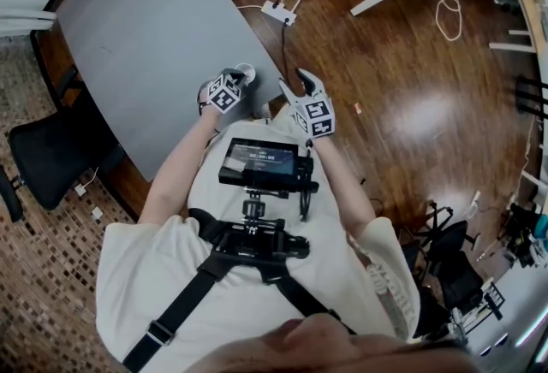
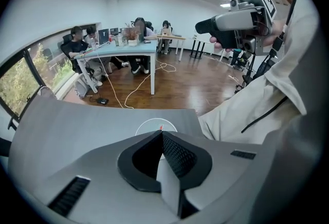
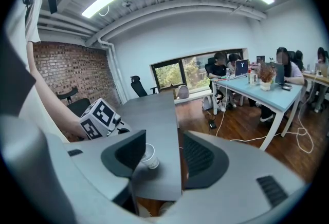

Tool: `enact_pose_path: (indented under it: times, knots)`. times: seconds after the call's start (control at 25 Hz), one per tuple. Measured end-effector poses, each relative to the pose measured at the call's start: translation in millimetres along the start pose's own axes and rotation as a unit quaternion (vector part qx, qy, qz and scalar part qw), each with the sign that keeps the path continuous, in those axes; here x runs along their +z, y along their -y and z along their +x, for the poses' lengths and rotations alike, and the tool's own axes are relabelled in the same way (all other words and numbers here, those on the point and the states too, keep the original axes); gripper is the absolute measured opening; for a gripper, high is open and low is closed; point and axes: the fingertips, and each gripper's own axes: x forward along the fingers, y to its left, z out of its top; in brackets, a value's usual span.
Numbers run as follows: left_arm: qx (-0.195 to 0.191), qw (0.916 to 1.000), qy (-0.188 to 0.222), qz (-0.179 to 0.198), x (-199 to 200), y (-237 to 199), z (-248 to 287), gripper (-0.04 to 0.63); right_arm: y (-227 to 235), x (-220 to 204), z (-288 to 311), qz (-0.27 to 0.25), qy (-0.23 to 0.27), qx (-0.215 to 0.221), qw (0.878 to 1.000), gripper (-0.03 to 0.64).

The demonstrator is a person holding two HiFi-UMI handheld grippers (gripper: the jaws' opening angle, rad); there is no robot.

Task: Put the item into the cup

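At the near edge of the surface, the left claw is hovering just over the cup. Its jaws are pressing together, and a red sliver is showing at their very tips. I am reading that sliver as the item (it is too small to name more closely). The cup is standing on the surface close to the person, and its round rim is lying directly beyond the tips. By my judgement the item is hanging over the mouth and is not yet inside.

To do this step well, the person should be keeping the tips centred over the rim. They should be lowering until the sliver is sitting below the rim line, and only then easing the jaws apart. A piece this slight is likely to cling to a pad or flick sideways if it is let go from higher up. The cup looks light, so a brush against its wall may tip it.

Further right, the right claw is gaping wide with nothing in its grasp. Only the surface and the cup are showing between its jaws. It is hanging near the cup without touching it, and it could be brought in to steady the wall if the cup is wobbling.
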Motion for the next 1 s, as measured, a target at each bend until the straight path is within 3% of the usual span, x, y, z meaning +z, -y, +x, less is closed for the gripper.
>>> enact_pose_path:
  times: [0.48, 1.0]
  knots:
    - [0.025, 0.9992, -0.015, -0.027, -0.5, -13.9, 6.9, 0.0, 6.1, -6.1, -11.1, -0.007, 0.007, -0.005, 1.0, 0.241]
    - [0.048, 0.9982, -0.02, -0.029, 1.5, -25.1, 7.7, 0.0, 4.7, -10.1, -18.0, 0.027, 0.01, -0.003, 1.0, 0.241]
